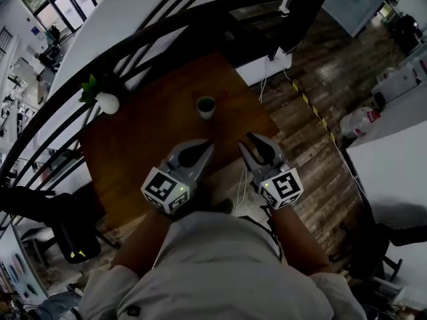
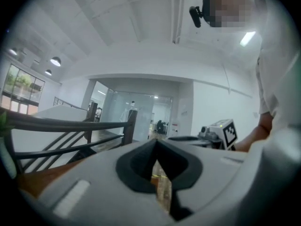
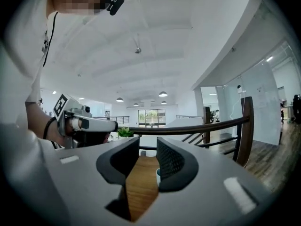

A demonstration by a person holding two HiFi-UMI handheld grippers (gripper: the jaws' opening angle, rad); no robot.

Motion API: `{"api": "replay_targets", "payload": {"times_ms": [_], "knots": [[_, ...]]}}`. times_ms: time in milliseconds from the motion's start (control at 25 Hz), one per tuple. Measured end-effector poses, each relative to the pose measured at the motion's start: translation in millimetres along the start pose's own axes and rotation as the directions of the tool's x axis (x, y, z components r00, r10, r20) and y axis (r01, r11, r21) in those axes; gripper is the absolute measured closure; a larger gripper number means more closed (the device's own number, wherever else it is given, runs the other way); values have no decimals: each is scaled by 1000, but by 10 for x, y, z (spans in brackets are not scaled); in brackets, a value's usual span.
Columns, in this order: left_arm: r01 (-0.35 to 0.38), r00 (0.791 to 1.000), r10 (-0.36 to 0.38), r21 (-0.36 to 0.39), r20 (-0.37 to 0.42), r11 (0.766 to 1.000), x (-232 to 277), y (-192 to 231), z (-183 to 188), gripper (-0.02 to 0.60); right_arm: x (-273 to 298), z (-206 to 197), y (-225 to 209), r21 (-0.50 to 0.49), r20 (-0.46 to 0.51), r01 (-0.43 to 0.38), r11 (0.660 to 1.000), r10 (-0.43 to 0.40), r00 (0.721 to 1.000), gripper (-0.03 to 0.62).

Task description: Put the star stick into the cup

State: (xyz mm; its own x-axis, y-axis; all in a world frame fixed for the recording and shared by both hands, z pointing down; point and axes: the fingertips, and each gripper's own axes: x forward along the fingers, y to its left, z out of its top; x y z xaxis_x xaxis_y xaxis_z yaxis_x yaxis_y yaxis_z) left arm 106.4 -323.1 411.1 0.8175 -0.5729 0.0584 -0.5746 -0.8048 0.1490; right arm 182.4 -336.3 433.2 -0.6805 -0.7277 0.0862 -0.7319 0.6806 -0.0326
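A small pale cup (image 1: 206,107) stands upright on the brown wooden table (image 1: 150,135), toward its far side. No star stick shows in any view. My left gripper (image 1: 208,143) hovers over the table's near edge, short of the cup; its jaws meet at the tips with nothing seen between them (image 2: 155,141). My right gripper (image 1: 248,139) hangs beside it at the table's right front corner, jaws apart and empty (image 3: 147,147). In the right gripper view a sliver of the cup (image 3: 158,174) peeks out beside the right jaw.
A white vase with a green plant (image 1: 107,102) stands at the table's far left corner. A black curved railing (image 1: 133,39) runs behind the table. Wooden floor (image 1: 313,105) lies to the right, with a white counter (image 1: 393,172) beyond.
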Motion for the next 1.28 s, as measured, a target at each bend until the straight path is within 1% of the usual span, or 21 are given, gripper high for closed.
{"api": "replay_targets", "payload": {"times_ms": [240, 400, 440, 600, 640, 720, 840, 1040, 1120, 1280], "knots": [[-20, 999, 19, 23, 40, 1000, -171, -240, 171, 578, -270, 249, 196, -41, 31, -8, 999, 9, 999, 496], [-28, 998, 26, 33, 54, 999, -251, -378, 243, 578, -405, 324, 283, -38, 43, -3, 999, 4, 999, 510], [-28, 998, 26, 42, 54, 999, -262, -413, 255, 578, -429, 338, 303, -41, 43, -7, 999, 8, 999, 512], [-34, 999, 30, 103, 35, 994, -313, -550, 283, 578, -518, 402, 379, -59, 53, -28, 998, 31, 998, 560], [-32, 999, 29, 110, 31, 993, -329, -586, 289, 578, -545, 420, 397, -59, 55, -34, 998, 37, 998, 575], [-31, 999, 28, 110, 24, 993, -360, -639, 295, 578, -586, 450, 437, -62, 54, -48, 997, 52, 997, 585], [-31, 999, 29, 105, 23, 994, -405, -685, 313, 578, -610, 464, 508, -69, 44, -68, 995, 71, 996, 586], [-15, 999, 11, 120, 36, 993, -510, -807, 410, 578, -709, 419, 654, -57, 25, -81, 995, 82, 996, 586], [0, 999, -6, 133, 41, 991, -574, -846, 418, 578, -733, 394, 713, -62, 15, -78, 995, 79, 997, 586], [30, 999, -35, 165, 26, 986, -820, -918, 379, 578, -777, 394, 911, -63, 12, -55, 996, 56, 998, 586]]}}
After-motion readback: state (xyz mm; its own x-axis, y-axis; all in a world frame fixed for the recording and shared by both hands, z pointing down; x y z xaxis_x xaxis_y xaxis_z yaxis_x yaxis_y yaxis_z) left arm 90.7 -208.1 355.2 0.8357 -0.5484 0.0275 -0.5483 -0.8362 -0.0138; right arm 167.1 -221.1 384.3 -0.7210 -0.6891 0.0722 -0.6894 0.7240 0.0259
